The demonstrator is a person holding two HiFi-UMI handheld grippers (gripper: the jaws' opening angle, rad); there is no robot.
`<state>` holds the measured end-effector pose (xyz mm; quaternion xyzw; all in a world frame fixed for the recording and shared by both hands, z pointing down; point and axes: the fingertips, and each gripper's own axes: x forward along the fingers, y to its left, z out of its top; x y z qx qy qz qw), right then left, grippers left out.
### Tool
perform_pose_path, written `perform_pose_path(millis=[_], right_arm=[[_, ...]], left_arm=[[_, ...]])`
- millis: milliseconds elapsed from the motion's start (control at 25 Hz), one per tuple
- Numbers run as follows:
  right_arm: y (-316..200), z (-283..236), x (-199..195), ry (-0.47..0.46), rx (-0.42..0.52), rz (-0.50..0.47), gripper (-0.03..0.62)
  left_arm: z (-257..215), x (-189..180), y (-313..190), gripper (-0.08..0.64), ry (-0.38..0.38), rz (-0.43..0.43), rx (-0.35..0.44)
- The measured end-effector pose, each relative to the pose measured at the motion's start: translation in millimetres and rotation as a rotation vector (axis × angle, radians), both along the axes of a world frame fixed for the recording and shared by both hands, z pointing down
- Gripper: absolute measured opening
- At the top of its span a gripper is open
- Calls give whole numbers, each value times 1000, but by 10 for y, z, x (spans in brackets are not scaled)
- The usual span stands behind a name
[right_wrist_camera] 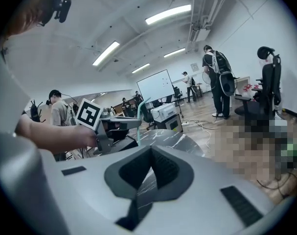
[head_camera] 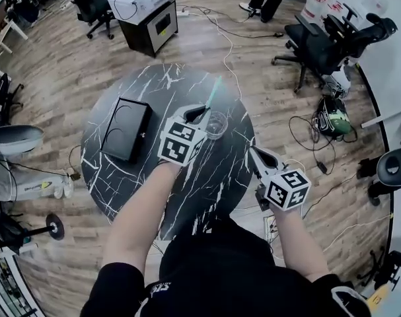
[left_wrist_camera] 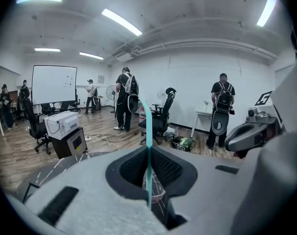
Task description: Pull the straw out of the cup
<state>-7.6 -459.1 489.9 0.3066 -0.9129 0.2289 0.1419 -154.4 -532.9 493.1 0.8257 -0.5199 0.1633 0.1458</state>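
Observation:
A teal straw [head_camera: 213, 92] [left_wrist_camera: 148, 131] stands nearly upright, with my left gripper [head_camera: 201, 113] [left_wrist_camera: 148, 166] shut on it above the clear cup [head_camera: 217, 125]. The cup rests on the round black marble table [head_camera: 134, 177]. The straw's lower end hangs over the cup's mouth; I cannot tell whether it is still inside. My right gripper [head_camera: 256, 154] [right_wrist_camera: 150, 153] hovers at the table's right edge, apart from the cup, shut with nothing between its jaws. In the right gripper view the left gripper [right_wrist_camera: 114, 127] and the straw [right_wrist_camera: 140, 114] show to the left.
A black box [head_camera: 126, 129] lies on the table's left half. A cart with a printer [head_camera: 147, 8] stands beyond the table, and office chairs [head_camera: 326, 45] stand at the right. Cables trail over the wooden floor. Several people [left_wrist_camera: 126, 99] stand farther back.

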Motion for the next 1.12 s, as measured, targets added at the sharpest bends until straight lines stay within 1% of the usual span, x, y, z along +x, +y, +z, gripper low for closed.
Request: perform_pose_path(millis=[280,440,560,720,880,1000,1120], right_arm=[[422,-417,-258,4,74,-27,5],[573,-643,-299,0,120,-31,5],[657,-722,-267,-3,137,-39,5],[663,-784,-168,-6,157,-52,5],[664,-813,9,24,197,-83,5],[641,-902,227,0,214,-85,5],[618,-916,495,-23,207,-72,5]], left_arm=[[-512,-448,703,31,73,-77,93],[-715,-647,1057,31,97,-118,127],[-828,-715,1287,31,106,-150,148],[-948,-707,1510,31,102,-194,173],[-1060,-621,1627,31,103,-240,187],[-1146,-494,1667,31,102,-266,200],[-1189,-349,1785,31,110,-306,209]])
